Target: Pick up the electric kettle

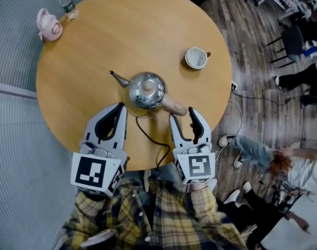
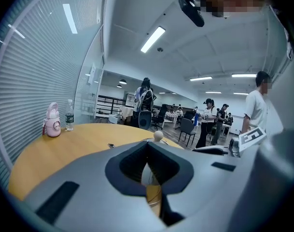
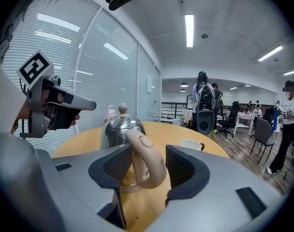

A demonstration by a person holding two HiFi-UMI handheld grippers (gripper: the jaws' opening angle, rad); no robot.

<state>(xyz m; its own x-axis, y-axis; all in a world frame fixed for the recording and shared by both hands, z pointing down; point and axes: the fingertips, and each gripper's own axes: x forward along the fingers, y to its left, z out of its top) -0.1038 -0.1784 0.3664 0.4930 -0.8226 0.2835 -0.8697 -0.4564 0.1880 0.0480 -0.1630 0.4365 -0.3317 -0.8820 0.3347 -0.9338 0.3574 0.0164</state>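
Right gripper view: the released right claw straddles the kettle handle, with nothing gripped yet.
The kettle stands upright near the middle of the round counter, its spout to the person's left and its beige handle reaching toward the right claw. The handle sits between that claw's spread pads, nearer the left pad, and neither pad presses on it. The left claw is clenched on nothing, just beside the kettle's near side. Because the handle is off-centre, closing may shove or twist the kettle before both pads bite. The handle looks smooth and curved, so a shallow grip could let the body swing and tip spout-down. A black cord trails from the base over the near edge between the claws and may snag or tug on the lift.
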